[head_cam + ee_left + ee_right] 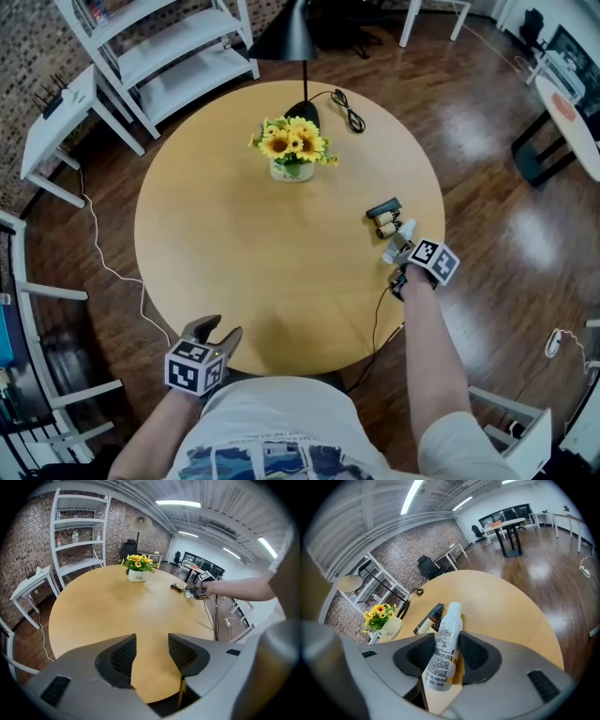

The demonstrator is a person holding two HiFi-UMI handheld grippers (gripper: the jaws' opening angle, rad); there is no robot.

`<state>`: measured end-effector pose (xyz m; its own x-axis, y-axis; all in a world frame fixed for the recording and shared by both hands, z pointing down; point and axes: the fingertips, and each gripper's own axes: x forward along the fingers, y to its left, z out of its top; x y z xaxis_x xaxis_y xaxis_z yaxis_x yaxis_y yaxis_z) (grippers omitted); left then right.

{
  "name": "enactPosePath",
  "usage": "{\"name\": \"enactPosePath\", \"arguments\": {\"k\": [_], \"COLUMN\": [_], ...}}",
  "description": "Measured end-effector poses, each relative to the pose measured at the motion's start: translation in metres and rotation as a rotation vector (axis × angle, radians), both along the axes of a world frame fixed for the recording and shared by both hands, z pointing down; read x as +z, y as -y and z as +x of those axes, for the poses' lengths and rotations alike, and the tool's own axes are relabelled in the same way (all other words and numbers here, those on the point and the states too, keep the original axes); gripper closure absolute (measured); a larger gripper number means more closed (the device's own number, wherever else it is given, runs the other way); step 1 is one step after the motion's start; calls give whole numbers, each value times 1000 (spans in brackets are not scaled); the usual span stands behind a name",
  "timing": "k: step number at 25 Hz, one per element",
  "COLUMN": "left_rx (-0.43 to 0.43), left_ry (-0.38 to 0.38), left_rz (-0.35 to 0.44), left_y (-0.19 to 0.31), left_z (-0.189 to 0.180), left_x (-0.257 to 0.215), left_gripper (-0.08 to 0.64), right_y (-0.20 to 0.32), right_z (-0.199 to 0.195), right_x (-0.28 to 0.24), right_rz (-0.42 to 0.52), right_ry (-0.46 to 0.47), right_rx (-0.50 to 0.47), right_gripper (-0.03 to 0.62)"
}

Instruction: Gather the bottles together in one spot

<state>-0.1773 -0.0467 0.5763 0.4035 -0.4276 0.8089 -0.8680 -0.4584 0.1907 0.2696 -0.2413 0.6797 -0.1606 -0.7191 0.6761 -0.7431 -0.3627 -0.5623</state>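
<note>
My right gripper (401, 253) (446, 652) is at the right side of the round wooden table (234, 262), shut on a white spray bottle (444, 641) (397, 242) that lies slanted between its pads. Just beyond its cap lie a small brown bottle (436, 617) (384, 228) and a dark flat box (425, 618) (383, 207). At the table's near edge my left gripper (217, 334) (152, 654) stands open with nothing between its fingers. From the left gripper view the right gripper (202, 589) shows far off across the table.
A white pot of sunflowers (292, 150) (137, 569) stands at the table's far middle, with a black lamp (287, 42) and a coiled cable (348, 109) behind it. White shelving (164, 52) and a small white side table (56, 122) stand at the far left.
</note>
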Motion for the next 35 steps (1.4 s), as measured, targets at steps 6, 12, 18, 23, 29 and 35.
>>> {"name": "enactPosePath", "arguments": {"k": [6,12,18,23,29,35], "left_rx": [14,29,21,25,94,212], "left_ry": [1,-1,-3,-14,-38,-163], "left_rz": [1,5,10,23,73,86], "left_y": [0,-2,-1,7,38,78], "left_z": [5,10,3,2,23,67], "left_x": [-1,-4,-5,-11,-29,-64], "left_gripper": [353,353,353,353,354,354], "right_y": [-16,-16,-22,-35,-45,-51], "right_z": [-4,-15,-11,-9,-47,-138], "right_x": [1,9,10,-12,-59,-117], "right_rz": [-75,-130,-109,-7,147,371], "right_ry": [-110,-159,-183,-184,-229,-282], "right_rx": [-138,-248,-181,-154,-285,-566], "right_gripper": [392,356,391,394,394,394]}}
